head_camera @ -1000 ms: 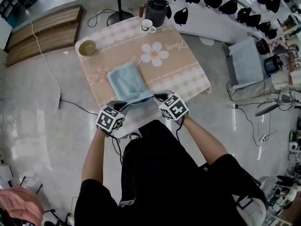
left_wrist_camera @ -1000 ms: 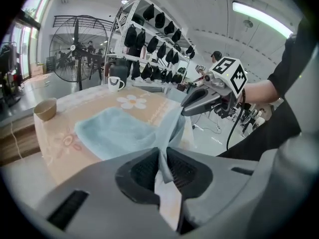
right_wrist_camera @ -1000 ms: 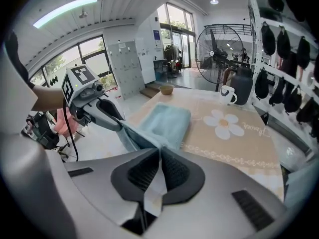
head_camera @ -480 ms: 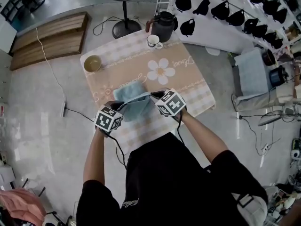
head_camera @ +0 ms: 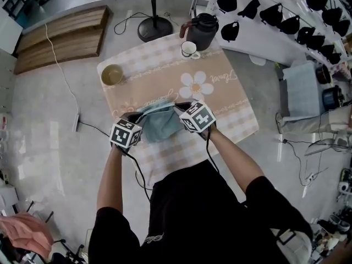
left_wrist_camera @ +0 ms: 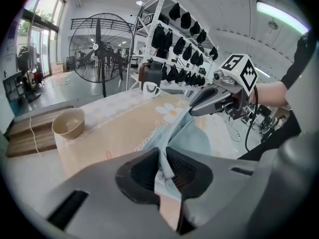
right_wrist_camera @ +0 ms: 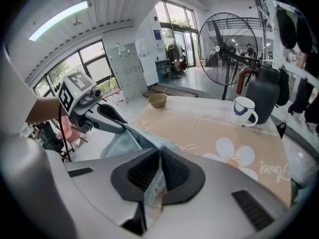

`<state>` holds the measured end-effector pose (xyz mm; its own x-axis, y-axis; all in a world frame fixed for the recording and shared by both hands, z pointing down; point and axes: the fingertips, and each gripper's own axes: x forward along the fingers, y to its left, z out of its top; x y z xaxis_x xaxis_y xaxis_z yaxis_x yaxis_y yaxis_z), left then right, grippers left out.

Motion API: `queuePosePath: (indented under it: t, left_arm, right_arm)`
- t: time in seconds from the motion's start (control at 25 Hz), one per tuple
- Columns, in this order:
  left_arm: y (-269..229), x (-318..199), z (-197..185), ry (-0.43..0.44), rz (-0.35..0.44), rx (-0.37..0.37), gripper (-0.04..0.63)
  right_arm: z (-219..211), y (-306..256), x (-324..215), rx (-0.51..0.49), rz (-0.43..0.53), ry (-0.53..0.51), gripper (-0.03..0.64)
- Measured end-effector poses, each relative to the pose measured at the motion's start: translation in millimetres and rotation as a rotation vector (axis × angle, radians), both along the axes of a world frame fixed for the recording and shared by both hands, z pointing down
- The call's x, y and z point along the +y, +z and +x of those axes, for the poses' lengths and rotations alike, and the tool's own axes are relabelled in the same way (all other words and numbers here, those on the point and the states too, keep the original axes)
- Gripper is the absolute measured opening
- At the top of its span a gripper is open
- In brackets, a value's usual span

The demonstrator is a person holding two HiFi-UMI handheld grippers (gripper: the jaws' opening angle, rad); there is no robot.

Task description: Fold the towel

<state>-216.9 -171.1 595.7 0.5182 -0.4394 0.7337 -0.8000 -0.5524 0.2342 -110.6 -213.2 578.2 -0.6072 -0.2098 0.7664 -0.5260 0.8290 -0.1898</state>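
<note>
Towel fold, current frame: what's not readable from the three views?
- All views: towel lower layer and its far edge, covered by the raised fold.
- Head view: gripped towel corners, hidden under left gripper and right gripper.
- Left gripper view: bowl bottom, hidden by its near rim.
- Head view: mug contents, too small to tell.

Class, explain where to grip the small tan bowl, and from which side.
I'd pinch the rim of the bowl from above, at its near edge: it stands upright, mouth open, apart from other things on the table, so one jaw likely fits inside.
</note>
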Motion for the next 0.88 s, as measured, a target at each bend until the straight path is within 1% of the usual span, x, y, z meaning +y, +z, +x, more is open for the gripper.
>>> queuePosePath:
  t: [0.4,0.48,0.56,0.6,0.64,0.68,0.72,0.76,0.8,0.88]
  left_arm:
    - [9.1,-20.9,-4.6,-0.025,-0.009,-0.012,0.046]
    - [10.5,-22.9,-6.6,-0.043,-0.01,-0.011,0.046]
    - [11.3,-26.8,-12.5,-0.105,0.006,-0.002,0.046]
    - [10.8,-29.4,-17.6,-0.154,0.022,0.004,0.082]
    - [9.5,-31.5,-23.3,-0.208,0.04,0.014,0.174]
    - [7.4,-32.3,-28.8,-0.264,0.057,0.03,0.234]
    - [5.2,-31.3,-33.2,-0.313,0.068,0.05,0.236]
    - [3.5,-28.5,-35.8,-0.35,0.073,0.07,0.239]
    - [2.5,-24.3,-36.6,-0.374,0.072,0.086,0.239]
    - [1.4,-14.3,-33.9,-0.394,0.067,0.105,0.24]
  right_arm:
    - [-3.9,9.6,-18.4,-0.007,-0.008,0.017,0.018]
    - [-6.1,9.9,-21.0,-0.018,-0.004,0.021,0.018]
    - [-8.6,7.5,-25.5,-0.045,0.023,0.044,0.018]
    - [-9.3,5.1,-28.7,-0.063,0.047,0.062,0.019]
    - [-9.8,1.9,-31.7,-0.085,0.072,0.08,0.035]
    - [-10.2,-1.8,-33.7,-0.11,0.09,0.096,0.096]
    - [-10.5,-5.5,-34.4,-0.136,0.1,0.111,0.161]
    - [-10.5,-8.6,-34.0,-0.157,0.104,0.123,0.18]
    - [-9.9,-10.7,-32.6,-0.171,0.105,0.132,0.184]
    - [-7.3,-11.9,-27.1,-0.177,0.105,0.138,0.184]
